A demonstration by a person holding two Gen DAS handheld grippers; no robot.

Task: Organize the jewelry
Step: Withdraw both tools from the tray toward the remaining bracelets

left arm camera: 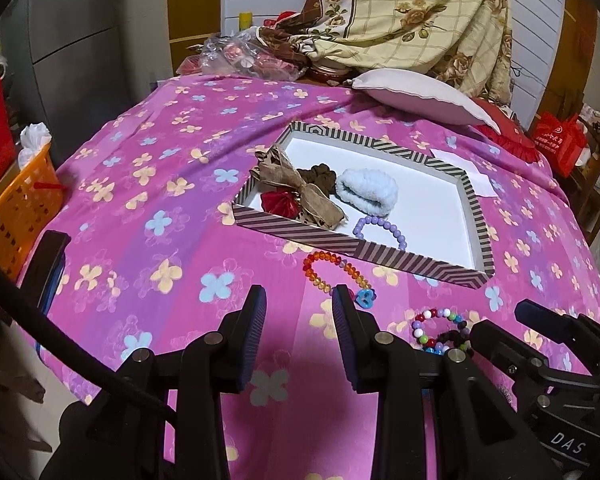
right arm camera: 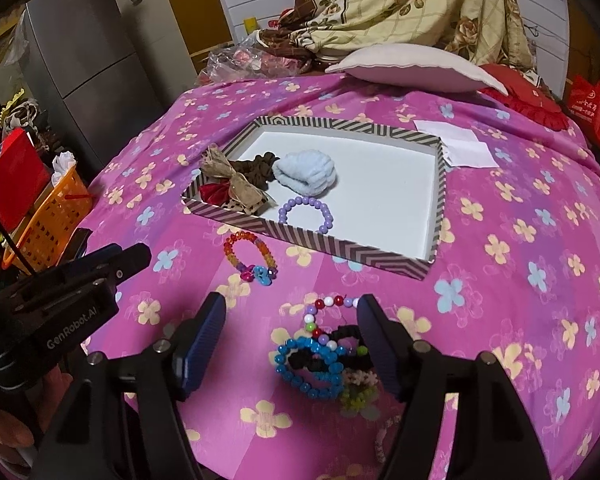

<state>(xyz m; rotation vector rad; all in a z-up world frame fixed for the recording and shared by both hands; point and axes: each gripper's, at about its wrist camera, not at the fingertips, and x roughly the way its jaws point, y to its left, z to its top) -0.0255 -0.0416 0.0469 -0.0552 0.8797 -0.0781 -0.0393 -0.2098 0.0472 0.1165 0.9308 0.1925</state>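
Note:
A striped shallow box (left arm camera: 340, 246) (right arm camera: 300, 240) lies on the pink flowered bedspread. It holds a purple bead bracelet (left arm camera: 380, 228) (right arm camera: 304, 214), a light-blue scrunchie (left arm camera: 366, 192) (right arm camera: 306, 174), a brown scrunchie (left arm camera: 320, 176) and a tan bow (left arm camera: 300, 188). An orange bead bracelet with a blue heart charm (left arm camera: 312, 274) (right arm camera: 262, 274) rests on the cloth just ahead of my left gripper (left arm camera: 300, 296), which is open and empty. My right gripper (right arm camera: 292, 304) is open astride a heap of bracelets: blue beads (right arm camera: 312, 364), multicoloured beads (right arm camera: 332, 303) and a black band (right arm camera: 348, 336). Its pads do not press on them.
An orange basket (left arm camera: 20, 216) (right arm camera: 56, 216) stands off the bed's left edge, beside a grey fridge (right arm camera: 80, 80). A pale pillow (left arm camera: 420, 100) (right arm camera: 412, 68) and a flowered quilt lie at the far end. A white paper (right arm camera: 460, 144) sits right of the box.

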